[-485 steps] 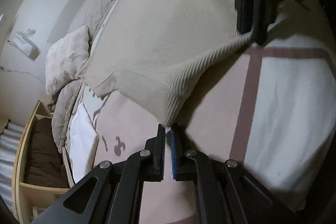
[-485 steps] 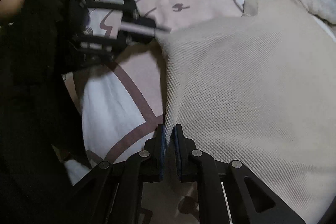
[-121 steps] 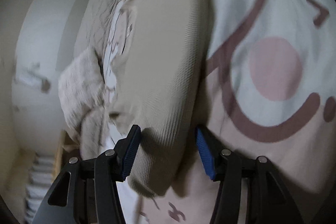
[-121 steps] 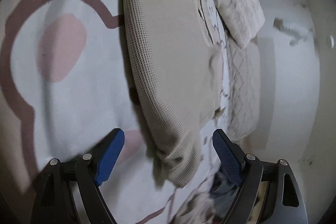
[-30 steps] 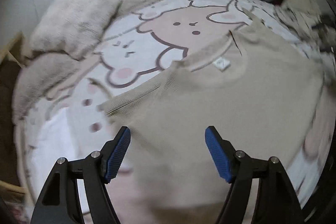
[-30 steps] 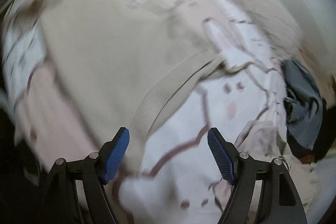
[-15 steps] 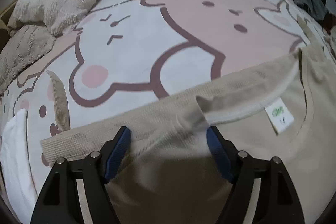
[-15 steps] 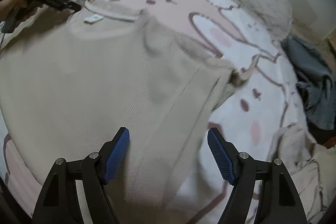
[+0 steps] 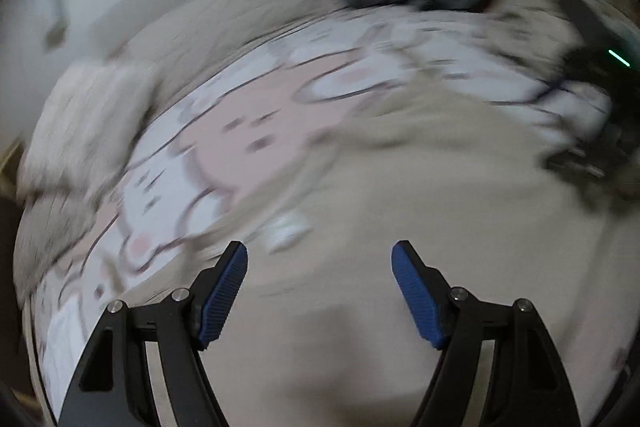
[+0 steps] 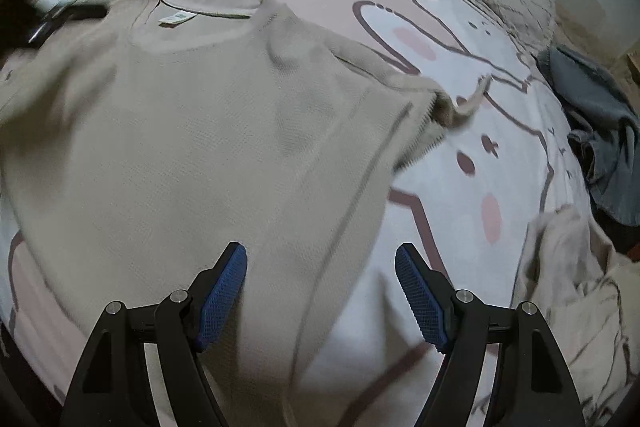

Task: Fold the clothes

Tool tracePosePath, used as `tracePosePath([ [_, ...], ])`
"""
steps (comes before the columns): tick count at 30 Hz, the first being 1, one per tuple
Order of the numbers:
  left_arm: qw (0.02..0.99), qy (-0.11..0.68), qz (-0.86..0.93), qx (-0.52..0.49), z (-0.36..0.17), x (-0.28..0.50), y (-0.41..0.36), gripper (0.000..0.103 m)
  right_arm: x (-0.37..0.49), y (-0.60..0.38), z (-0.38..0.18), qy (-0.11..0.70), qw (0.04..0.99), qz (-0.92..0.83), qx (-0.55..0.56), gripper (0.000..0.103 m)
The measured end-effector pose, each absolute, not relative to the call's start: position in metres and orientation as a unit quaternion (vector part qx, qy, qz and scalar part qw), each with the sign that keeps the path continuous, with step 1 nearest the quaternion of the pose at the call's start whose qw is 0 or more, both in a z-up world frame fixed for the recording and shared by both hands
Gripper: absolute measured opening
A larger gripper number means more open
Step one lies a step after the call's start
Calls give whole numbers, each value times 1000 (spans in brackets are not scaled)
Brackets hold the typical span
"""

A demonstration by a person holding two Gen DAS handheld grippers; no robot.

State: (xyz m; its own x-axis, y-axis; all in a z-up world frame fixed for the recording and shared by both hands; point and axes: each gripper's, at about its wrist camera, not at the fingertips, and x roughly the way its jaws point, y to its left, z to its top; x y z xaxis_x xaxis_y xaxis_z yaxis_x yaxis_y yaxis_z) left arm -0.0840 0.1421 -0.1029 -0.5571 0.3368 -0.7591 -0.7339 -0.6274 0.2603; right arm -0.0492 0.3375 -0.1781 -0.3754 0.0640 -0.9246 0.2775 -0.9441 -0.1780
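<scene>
– Where is the sweater?
– The beige sweater (image 10: 192, 131) lies spread flat on the cartoon bedspread (image 10: 460, 131); collar at eleven o'clock.
– And the tongs?
– Right gripper (image 10: 320, 291) released, empty, over its hem; left gripper (image 9: 319, 289) closing slightly, nothing gripped.

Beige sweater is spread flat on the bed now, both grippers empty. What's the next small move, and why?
Probably lower the right gripper onto the beige sweater where its side edge runs between the open jaws, and pinch there. The sleeve on that side lies bunched outward on the bedspread, so that side likely folds in first.
</scene>
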Motion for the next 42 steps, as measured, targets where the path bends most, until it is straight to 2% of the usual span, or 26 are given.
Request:
tracePosePath([
  [3, 371, 296, 819, -322, -100, -35, 183, 75, -33, 357, -167, 130, 57, -819, 555, 77],
  [7, 426, 313, 796, -295, -112, 25, 220, 75, -11, 391, -154, 43, 43, -822, 567, 77],
  [10, 441, 355, 786, -249, -126, 64, 241, 75, 6, 406, -149, -4, 41, -816, 576, 62],
  [14, 444, 380, 780, -223, -139, 93, 266, 75, 30, 415, -151, -40, 60, -805, 589, 50],
  [20, 423, 389, 791, -212, -152, 103, 293, 75, 58, 395, -164, -13, 117, -796, 594, 47],
  [22, 414, 382, 795, -223, -154, 100, 298, 75, 61, 385, -172, 8, 135, -791, 597, 33],
  [23, 409, 382, 798, -224, -156, 99, 300, 75, 61, 381, -175, 15, 140, -790, 597, 22],
  [25, 396, 385, 803, -223, -161, 96, 303, 75, 63, 376, -172, 28, 144, -801, 580, 14],
  [27, 378, 393, 811, -214, -165, 94, 306, 75, 65, 374, -163, 37, 142, -816, 559, 13],
  [31, 354, 404, 818, -205, -171, 87, 316, 74, 64, 388, -143, 3, 135, -835, 534, 13],
  [34, 339, 423, 818, -191, -177, 83, 327, 58, 62, 394, -135, -20, 135, -840, 524, 13],
  [36, 331, 424, 821, -193, -181, 78, 331, 52, 61, 396, -133, -33, 138, -839, 525, 13],
  [38, 326, 418, 823, -202, -184, 71, 334, 42, 60, 398, -132, -44, 142, -835, 529, 13],
  [42, 315, 417, 829, -200, -184, 67, 333, 30, 58, 403, -133, -69, 149, -825, 541, 13],
])
